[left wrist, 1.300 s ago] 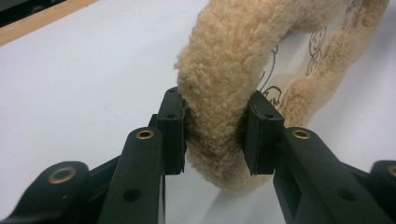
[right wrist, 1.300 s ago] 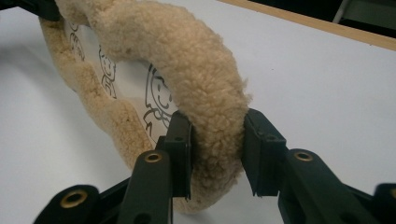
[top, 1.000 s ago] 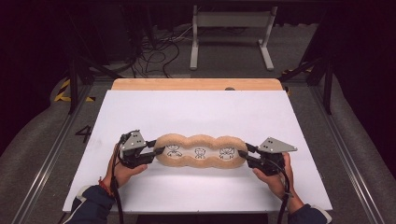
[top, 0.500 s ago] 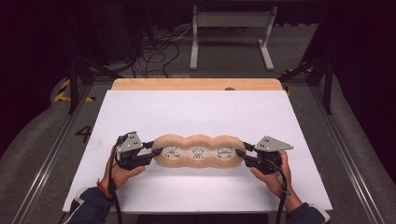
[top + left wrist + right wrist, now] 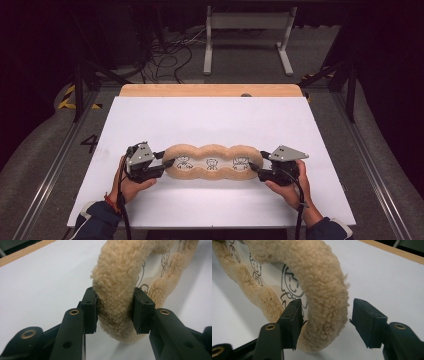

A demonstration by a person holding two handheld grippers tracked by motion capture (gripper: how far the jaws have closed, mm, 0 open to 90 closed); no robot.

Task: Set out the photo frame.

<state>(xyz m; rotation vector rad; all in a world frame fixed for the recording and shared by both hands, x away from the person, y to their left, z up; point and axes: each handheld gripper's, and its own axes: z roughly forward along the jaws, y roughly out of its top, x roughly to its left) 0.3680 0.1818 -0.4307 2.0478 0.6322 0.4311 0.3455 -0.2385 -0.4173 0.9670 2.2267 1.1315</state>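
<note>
While tan fleecy three-lobed cushion [image 5: 212, 162] lies on white table [image 5: 210, 117], left gripper [image 5: 115, 312] clamps its left rim; right gripper [image 5: 325, 320] straddles right rim, jaws apart, apparently unclamped; far end cropped.

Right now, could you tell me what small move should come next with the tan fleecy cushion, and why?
Probably close the right gripper: its jaws straddle the tan fleecy cushion's end rim with a gap on one side, while the left gripper already pinches the other end.
</note>
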